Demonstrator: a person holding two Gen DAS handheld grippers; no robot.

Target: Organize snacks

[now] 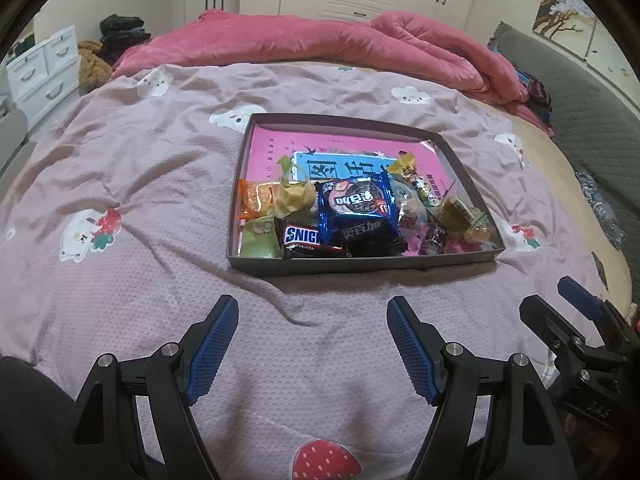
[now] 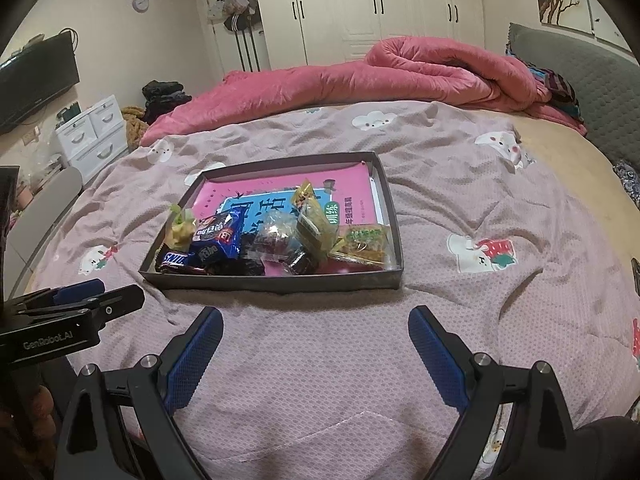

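A shallow dark box [image 1: 360, 266] [image 2: 272, 282] lies on the bed, lined with a pink and blue booklet [image 1: 340, 148]. Several snacks are piled in its near half: a blue cookie pack [image 1: 354, 208] [image 2: 218, 236], a Snickers bar [image 1: 304, 238] [image 2: 172, 260], a green packet [image 1: 260, 236], yellow wrapped sweets [image 1: 294, 196] and yellow packets [image 2: 362, 242]. My left gripper [image 1: 312, 308] is open and empty, hovering over the bedspread just short of the box. My right gripper [image 2: 316, 320] is open and empty, also short of the box.
The lilac bedspread [image 1: 160, 200] with cartoon prints covers the bed. A rolled pink quilt [image 1: 360, 44] lies behind the box. A grey headboard [image 2: 580, 80] is at the right, white drawers [image 2: 96, 132] at the left. Each gripper shows at the edge of the other's view.
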